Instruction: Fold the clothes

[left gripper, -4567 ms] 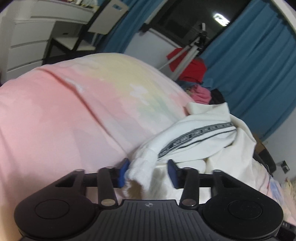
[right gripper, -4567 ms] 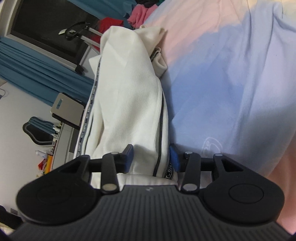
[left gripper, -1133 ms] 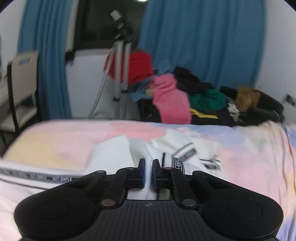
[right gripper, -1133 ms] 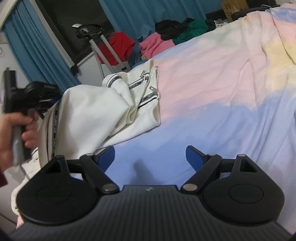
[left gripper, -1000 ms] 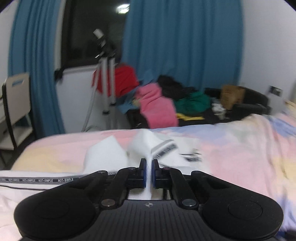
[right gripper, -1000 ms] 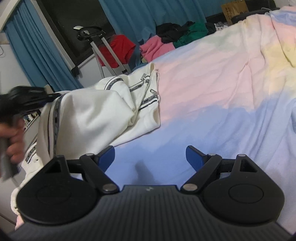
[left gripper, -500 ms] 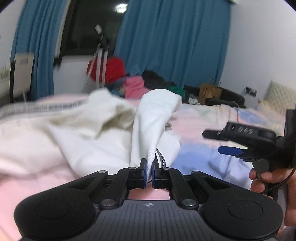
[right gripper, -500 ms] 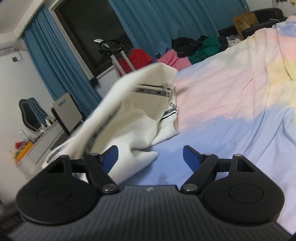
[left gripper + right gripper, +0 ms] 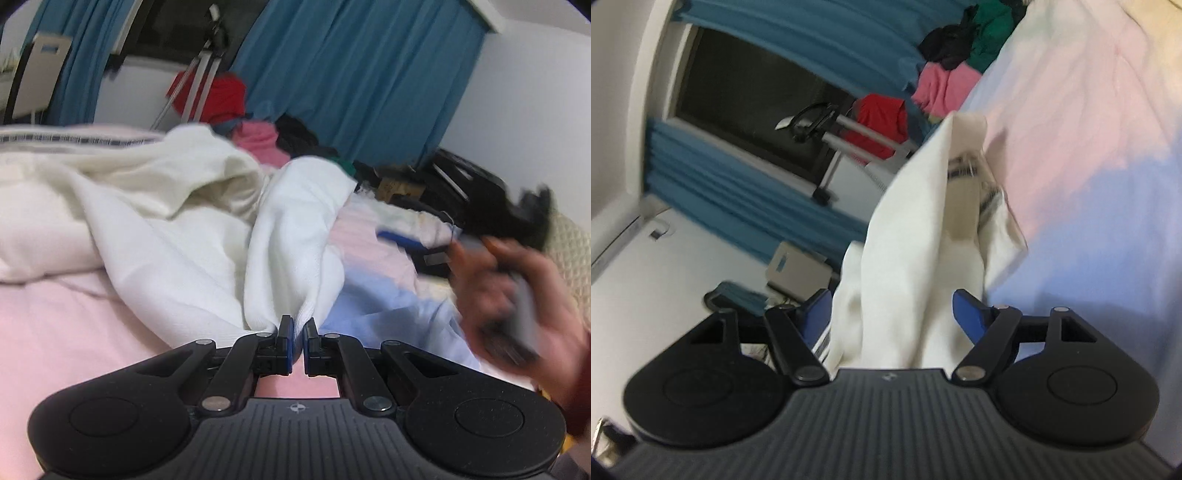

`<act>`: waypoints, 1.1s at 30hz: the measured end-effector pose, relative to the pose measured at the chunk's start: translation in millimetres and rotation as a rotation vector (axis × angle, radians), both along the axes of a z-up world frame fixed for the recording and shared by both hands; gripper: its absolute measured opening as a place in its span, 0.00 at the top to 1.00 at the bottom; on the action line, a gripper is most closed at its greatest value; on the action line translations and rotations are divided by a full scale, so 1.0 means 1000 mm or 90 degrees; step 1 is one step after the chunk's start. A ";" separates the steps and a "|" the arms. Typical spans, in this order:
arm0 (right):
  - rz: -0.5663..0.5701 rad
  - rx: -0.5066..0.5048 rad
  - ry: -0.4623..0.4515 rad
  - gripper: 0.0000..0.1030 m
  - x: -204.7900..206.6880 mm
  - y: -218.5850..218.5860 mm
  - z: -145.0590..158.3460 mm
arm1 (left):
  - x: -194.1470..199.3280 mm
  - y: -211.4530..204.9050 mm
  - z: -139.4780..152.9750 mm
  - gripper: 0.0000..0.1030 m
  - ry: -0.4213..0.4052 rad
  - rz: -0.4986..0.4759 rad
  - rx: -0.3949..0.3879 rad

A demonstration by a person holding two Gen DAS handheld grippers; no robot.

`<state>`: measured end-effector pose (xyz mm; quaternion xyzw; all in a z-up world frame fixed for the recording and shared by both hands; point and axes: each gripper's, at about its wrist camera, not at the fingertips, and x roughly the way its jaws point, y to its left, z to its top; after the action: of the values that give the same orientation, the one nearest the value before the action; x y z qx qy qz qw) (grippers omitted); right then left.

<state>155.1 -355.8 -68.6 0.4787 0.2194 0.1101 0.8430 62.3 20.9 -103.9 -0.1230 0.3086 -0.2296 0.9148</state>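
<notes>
Left wrist view recorded the left gripper (image 9: pixel 297 328) with its blue pads pressed nearly together, pinching a bunched edge of the white garment (image 9: pixel 291 236). From that pinch the cloth rose in a taut fold and then spread leftward in loose heaps over the pastel bedsheet (image 9: pixel 55 325), which read pink at left and pale blue at right. A dark printed band (image 9: pixel 74 139) ran along the garment's far left edge. Motion-blurred at right, the person's right hand (image 9: pixel 517 295) gripped the handle of the other tool, one blue finger (image 9: pixel 400 238) of it visible and held clear of the cloth. Behind the bed stood blue curtains (image 9: pixel 351 74), a tripod (image 9: pixel 192 77), a red item (image 9: pixel 218 92) and a heap of pink, black and green clothes (image 9: pixel 266 138), which hid the far bed edge. Right wrist view showed the right gripper (image 9: pixel 890 306) spread wide, with a fold of the same white garment (image 9: pixel 916 258) standing between its fingers; contact with either pad could not be judged. That fold blocked the centre of the view. Trim (image 9: pixel 964 170) showed near the garment's upper end. Sheet (image 9: pixel 1089 147) lay to the right, with a dark window (image 9: pixel 746 103) and a chair back (image 9: pixel 798 269) at left.
</notes>
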 end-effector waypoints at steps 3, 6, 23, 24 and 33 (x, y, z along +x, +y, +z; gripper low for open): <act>-0.024 -0.078 0.032 0.27 0.057 0.006 0.010 | 0.004 0.005 -0.006 0.95 0.022 -0.010 -0.029; -0.049 -0.117 0.081 0.26 0.112 0.010 0.008 | 0.012 0.010 -0.016 0.95 0.032 -0.029 -0.051; -0.138 -0.247 0.011 0.89 0.153 -0.021 0.050 | 0.024 0.002 -0.028 0.95 -0.048 -0.111 -0.076; -0.160 -0.241 -0.003 0.89 0.139 -0.033 0.059 | 0.020 0.001 -0.024 0.95 -0.062 -0.111 -0.071; -0.377 -0.169 0.113 0.88 -0.042 -0.134 0.008 | -0.001 -0.021 -0.017 0.95 -0.094 -0.110 0.031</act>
<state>113.0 -489.9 -60.3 0.4156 0.1560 -0.2113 0.8708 61.6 -0.4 -120.4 -0.0568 0.2554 -0.3084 0.9146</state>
